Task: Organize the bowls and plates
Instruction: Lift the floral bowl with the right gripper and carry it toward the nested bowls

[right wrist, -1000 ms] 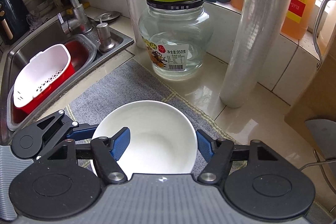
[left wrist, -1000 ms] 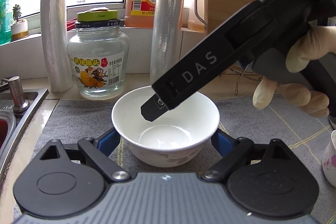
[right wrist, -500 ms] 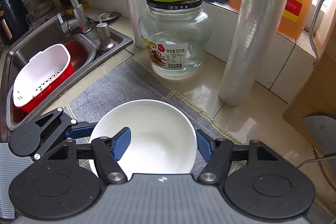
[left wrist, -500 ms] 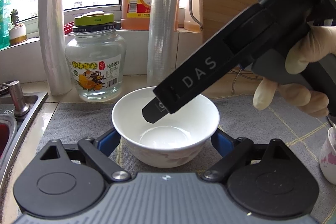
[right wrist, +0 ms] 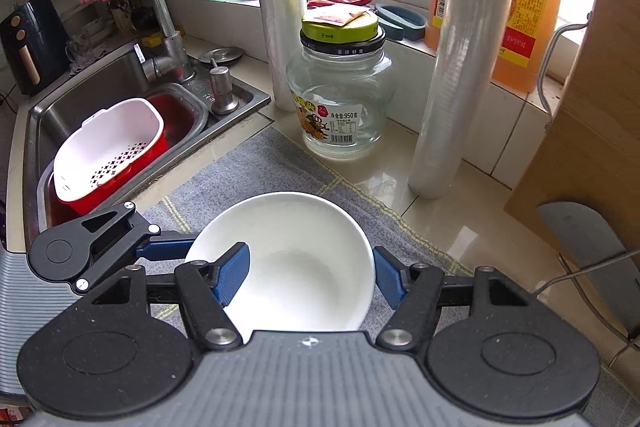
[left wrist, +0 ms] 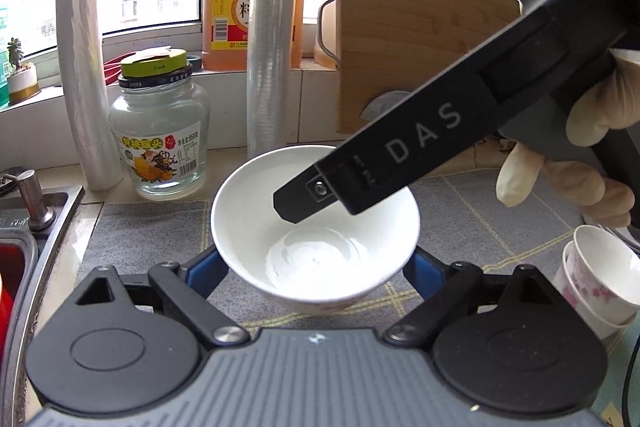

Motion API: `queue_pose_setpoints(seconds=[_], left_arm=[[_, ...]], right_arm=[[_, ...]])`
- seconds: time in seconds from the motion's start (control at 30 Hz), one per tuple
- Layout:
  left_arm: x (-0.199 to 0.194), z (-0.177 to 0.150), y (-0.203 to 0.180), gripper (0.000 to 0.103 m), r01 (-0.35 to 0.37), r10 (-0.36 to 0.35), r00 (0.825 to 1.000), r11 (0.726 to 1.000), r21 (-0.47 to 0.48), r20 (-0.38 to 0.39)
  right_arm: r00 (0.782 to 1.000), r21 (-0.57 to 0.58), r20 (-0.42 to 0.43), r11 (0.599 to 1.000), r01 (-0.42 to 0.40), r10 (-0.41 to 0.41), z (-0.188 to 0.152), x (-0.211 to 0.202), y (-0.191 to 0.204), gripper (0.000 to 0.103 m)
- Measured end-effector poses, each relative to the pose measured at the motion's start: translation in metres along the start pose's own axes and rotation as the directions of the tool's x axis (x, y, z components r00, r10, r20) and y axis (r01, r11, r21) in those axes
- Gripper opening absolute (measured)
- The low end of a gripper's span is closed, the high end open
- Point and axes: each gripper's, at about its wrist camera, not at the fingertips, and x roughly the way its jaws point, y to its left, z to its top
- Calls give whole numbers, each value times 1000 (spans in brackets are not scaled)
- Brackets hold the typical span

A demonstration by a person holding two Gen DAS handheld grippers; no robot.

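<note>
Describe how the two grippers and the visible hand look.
Both grippers, left and right, have black linkage arms with silver pivot screws, round black discs, a ribbed grey body and blue finger pads. The right one's finger reads "DAS" in grey letters. The hand wears a pale rubber glove.

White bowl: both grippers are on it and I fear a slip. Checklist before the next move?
1. Left gripper pads on both outer sides of the white bowl: ok.
2. Right gripper straddles the rim, one finger inside; firm pinch: cannot tell.
3. Bowl empty: ok.
4. Stacked cups apart from the bowl: ok.
5. Glass jar and film roll apart from the bowl: ok.
</note>
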Motion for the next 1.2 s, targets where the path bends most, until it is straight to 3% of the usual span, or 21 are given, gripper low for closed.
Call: queue_pose_setpoints(seconds=[0.67,1.2], left_arm=[[-37,15,-75,93,142,-141,990,981,130,-15],[-48,18,-149,93,304,-307,951,928,216,-22]], right_arm=[[990,92,98,992,90,-99,-65,-97,-11,72],[958,194,81,947,254,-274,-131,-158,-29,72]])
